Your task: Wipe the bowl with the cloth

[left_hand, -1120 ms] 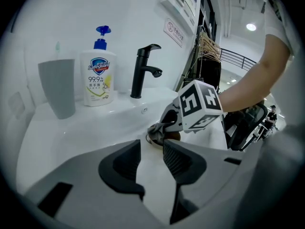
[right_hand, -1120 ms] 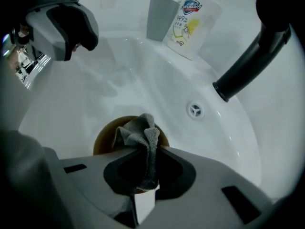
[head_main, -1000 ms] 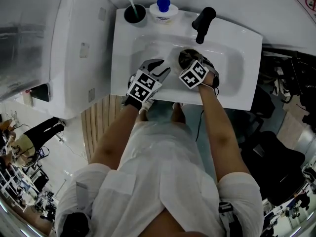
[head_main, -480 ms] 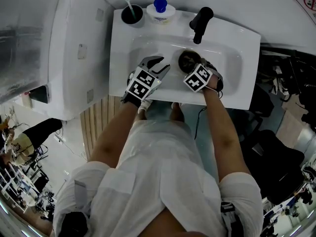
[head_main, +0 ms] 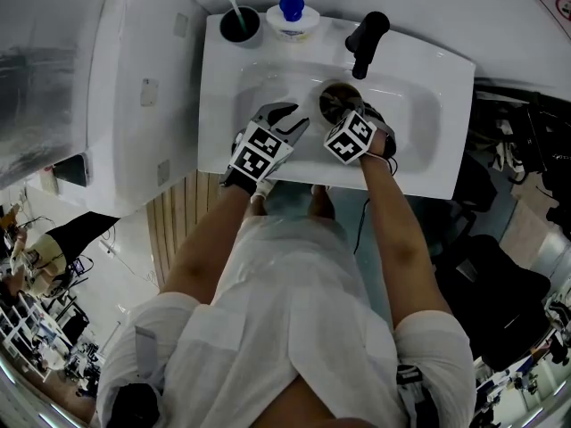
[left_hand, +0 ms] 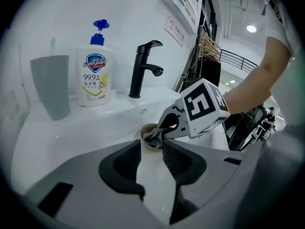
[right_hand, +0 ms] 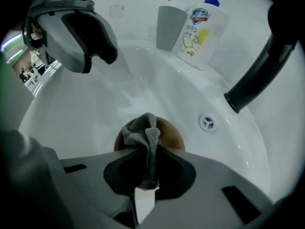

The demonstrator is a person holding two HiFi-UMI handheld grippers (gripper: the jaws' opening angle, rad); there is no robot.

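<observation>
Two jaws of the right gripper point(right_hand: 145, 175) clamp the grey cloth point(right_hand: 145, 128), bunched in the brown bowl point(right_hand: 175, 131) just ahead; the left gripper point(left_hand: 152, 151) gapes empty.

In the head view the sink point(head_main: 446, 123) took up the upper middle of the frame. Along its back edge, from left to right, stood a cup point(head_main: 241, 25), a soap bottle point(head_main: 293, 18) and the tap point(head_main: 367, 41). The bowl point(head_main: 337, 102) lay in the basin just below the tap. The right gripper point(head_main: 346, 117) hung over the bowl, with the cloth point(right_hand: 145, 140) between its jaws. The left gripper point(head_main: 284, 119) sat to the left, apart from the bowl.
</observation>
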